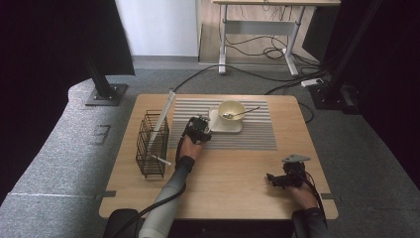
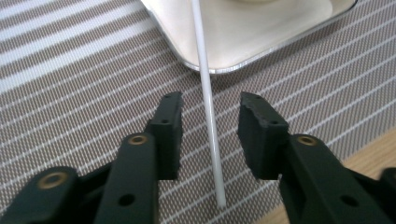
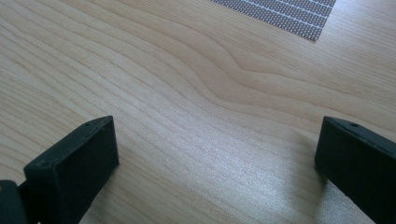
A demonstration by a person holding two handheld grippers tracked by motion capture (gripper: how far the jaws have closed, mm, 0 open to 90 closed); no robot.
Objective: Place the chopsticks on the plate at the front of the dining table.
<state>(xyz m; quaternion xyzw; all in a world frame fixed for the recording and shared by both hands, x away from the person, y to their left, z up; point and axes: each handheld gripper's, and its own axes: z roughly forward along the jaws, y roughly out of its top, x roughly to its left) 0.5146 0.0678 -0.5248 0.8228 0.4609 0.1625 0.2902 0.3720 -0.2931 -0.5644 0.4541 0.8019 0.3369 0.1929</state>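
Nearest the lens in the left gripper view, the left tool (image 2: 210,135) was seen with its black jaws parted a fair bit, and a thin white stick (image 2: 208,116) was caught lying between them without being touched by either, so nothing was actually gripped. That stick was laid on the striped placemat (image 2: 70,79), with its far end run up over the rim of the cream square plate (image 2: 243,46) at the top of the frame.

From the high view, the left tool (image 1: 198,130) was placed mid-frame, just left of the plate (image 1: 216,128), on which a pale yellow bowl (image 1: 232,110) with a spoon (image 1: 242,113) in it was sat. A black wire basket (image 1: 152,144) was stood at the left of the desk (image 1: 233,178), with a long white rod (image 1: 163,114) leaned out of its top and a shorter white stick (image 1: 161,159) poked through its lower side.

The right tool (image 1: 277,179) was held low at the lower right, well apart from everything. In the right gripper view its jaws were spread wide over bare wood (image 3: 196,116), nothing held.
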